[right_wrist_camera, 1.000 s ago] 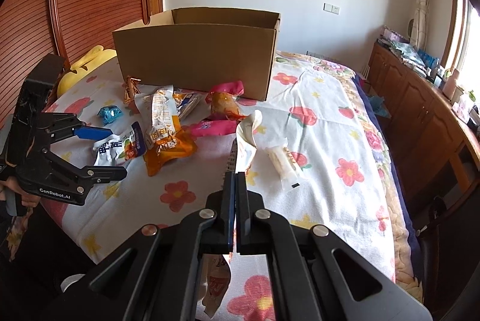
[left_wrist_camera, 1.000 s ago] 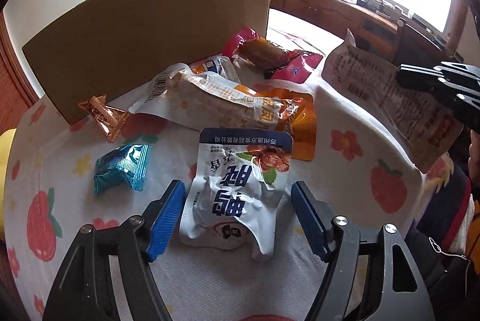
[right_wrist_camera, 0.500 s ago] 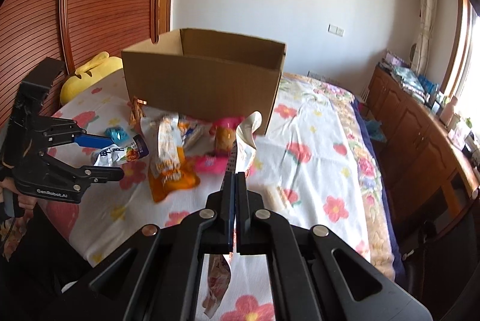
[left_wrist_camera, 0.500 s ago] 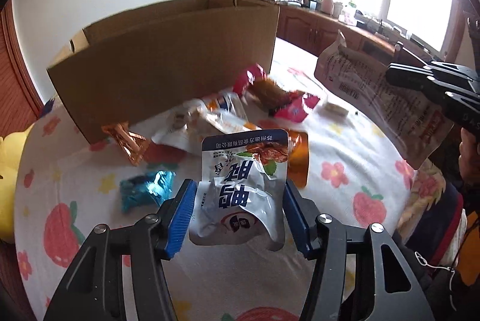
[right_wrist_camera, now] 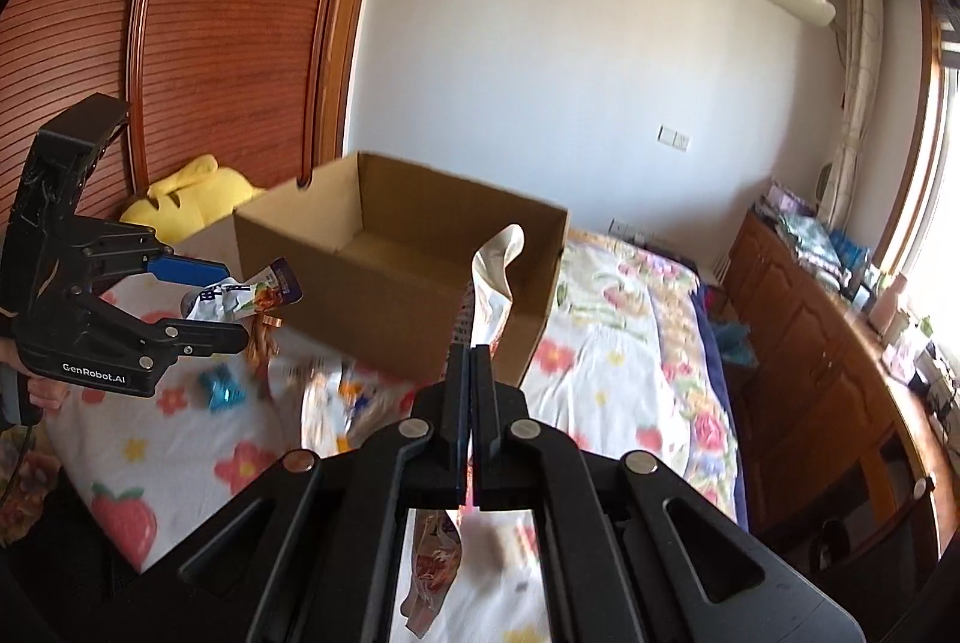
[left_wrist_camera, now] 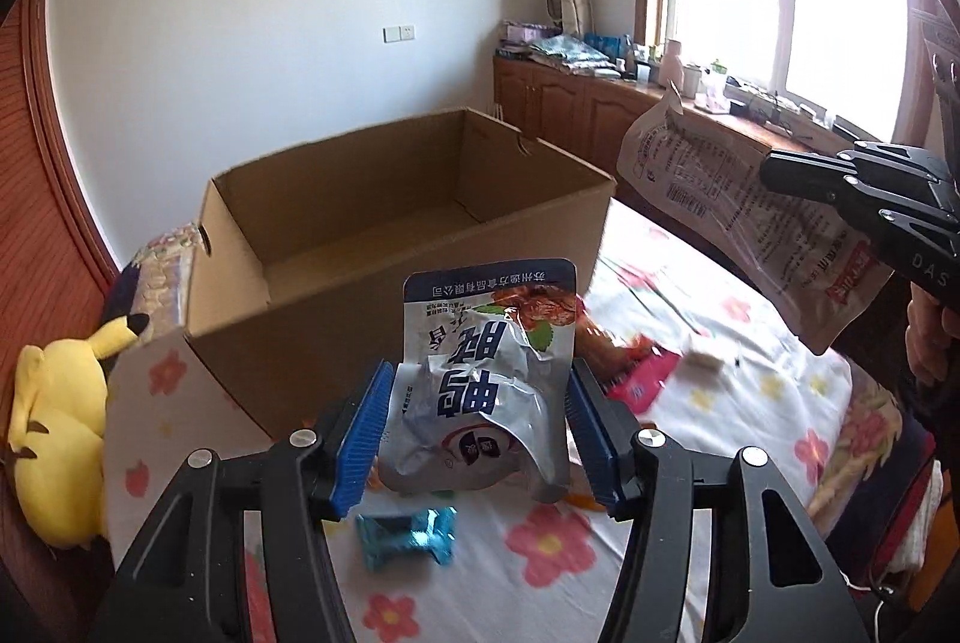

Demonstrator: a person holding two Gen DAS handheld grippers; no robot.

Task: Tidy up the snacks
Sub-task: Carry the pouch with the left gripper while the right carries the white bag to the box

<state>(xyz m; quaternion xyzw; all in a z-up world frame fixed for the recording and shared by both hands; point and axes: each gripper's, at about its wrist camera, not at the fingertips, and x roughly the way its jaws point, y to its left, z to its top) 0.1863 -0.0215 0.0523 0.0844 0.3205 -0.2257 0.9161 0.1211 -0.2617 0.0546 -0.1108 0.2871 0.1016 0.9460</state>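
So the big cardboard box point(left_wrist_camera: 372, 247) sits open-topped on the flowery bedspread point(right_wrist_camera: 606, 379), and it looks empty as far as I can see inside. Both packets hang in the air on the near side of it, so the box lies straight ahead and a bit below each set of jaws. The left gripper point(left_wrist_camera: 474, 427) has its blue pads squeezed on the sides of the silver snack pouch point(left_wrist_camera: 480, 379), long axis pointing away toward the box's near wall. The right gripper point(right_wrist_camera: 471, 391) is pressed tight on the thin edge of the pale flat packet point(right_wrist_camera: 492, 283), which stands up edge-on. I'd guess the left is nearer the rim. A blue candy point(left_wrist_camera: 405, 535) waits on the bed.
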